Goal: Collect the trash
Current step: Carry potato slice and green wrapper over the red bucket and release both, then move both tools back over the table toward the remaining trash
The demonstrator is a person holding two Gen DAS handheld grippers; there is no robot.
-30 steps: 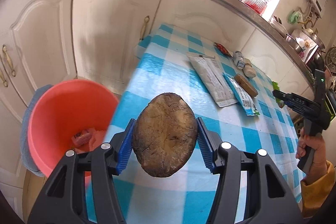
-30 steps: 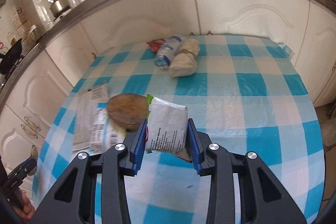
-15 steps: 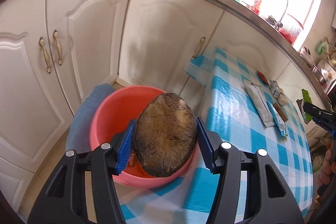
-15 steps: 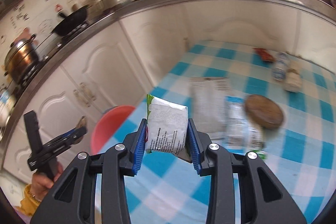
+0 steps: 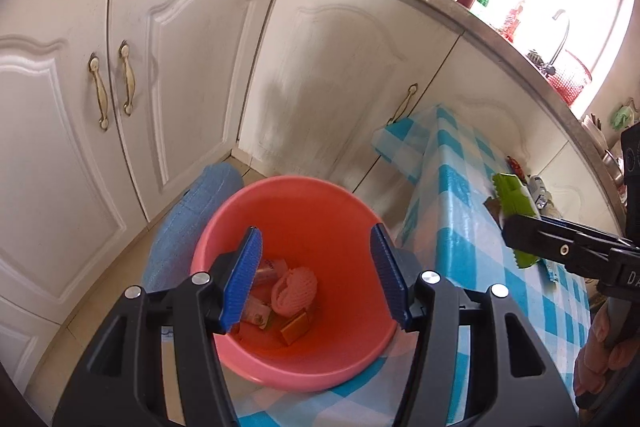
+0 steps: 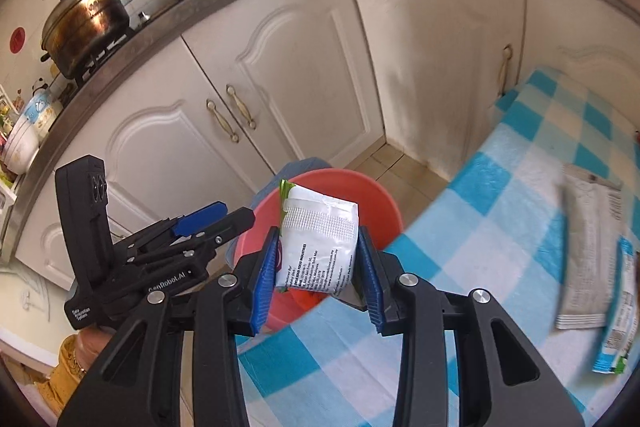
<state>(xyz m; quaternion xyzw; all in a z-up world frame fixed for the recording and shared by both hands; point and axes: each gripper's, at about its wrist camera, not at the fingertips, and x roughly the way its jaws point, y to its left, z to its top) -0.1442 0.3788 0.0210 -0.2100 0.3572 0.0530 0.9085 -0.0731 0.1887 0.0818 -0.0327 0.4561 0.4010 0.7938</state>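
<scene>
My left gripper (image 5: pixel 316 277) is open and empty, right above the salmon-pink bucket (image 5: pixel 320 203) on the floor beside the table. The bucket holds a pink foam net (image 5: pixel 294 291) and several small wrappers. The brown round piece is not in view. My right gripper (image 6: pixel 318 279) is shut on a white and green packet (image 6: pixel 320 239) and holds it above the table edge near the bucket (image 6: pixel 376 203). In the left wrist view that packet (image 5: pixel 514 203) shows at the right. The left gripper also shows in the right wrist view (image 6: pixel 208 223).
The blue-and-white checked table (image 6: pixel 480 227) carries a grey wrapper (image 6: pixel 588 251) and a blue-edged wrapper (image 6: pixel 618 327). White cabinet doors (image 5: pixel 180 67) stand behind the bucket. A blue cloth (image 5: pixel 192 211) lies by the bucket. A small bottle (image 5: pixel 538 189) sits at the table's far end.
My left gripper has opened over the bucket and the brown round piece has left it. My right gripper has swung left with the packet, towards the bucket.
</scene>
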